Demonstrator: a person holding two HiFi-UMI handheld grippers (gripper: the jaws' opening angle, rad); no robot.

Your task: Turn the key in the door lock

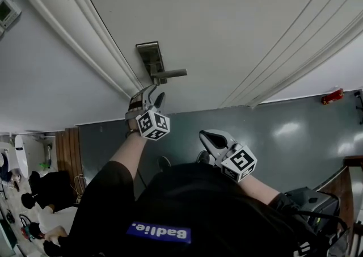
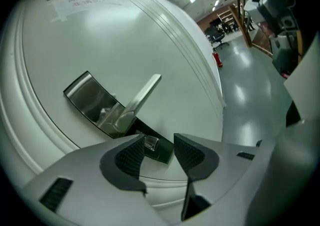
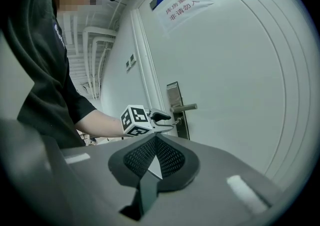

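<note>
Inspection of the door (image 1: 238, 17) finds a metal lock plate (image 2: 87, 95) with a lever handle (image 2: 142, 95) standing out from it. The key (image 2: 151, 143) sits in the lock directly below the handle, on the dark lower end of the plate. The left gripper (image 1: 154, 96) is up against the door just below the handle. Its jaws are released and stand wide apart, and the key head shows in the gap between them, nearer the left pad. Neither pad presses on the key, so it is not gripped. The right gripper (image 3: 155, 151) is held well back from the handle, level with the person's body, with its jaws clenched on nothing. It takes no part in the work at this point. On progress, the left gripper has been brought to the key and lined up with it. The pictures do not show whether the lock has been thrown, and the handle lies in its rest position. In the inspector's judgement, what is left is to close on the key head, rotate it and let go.
</note>
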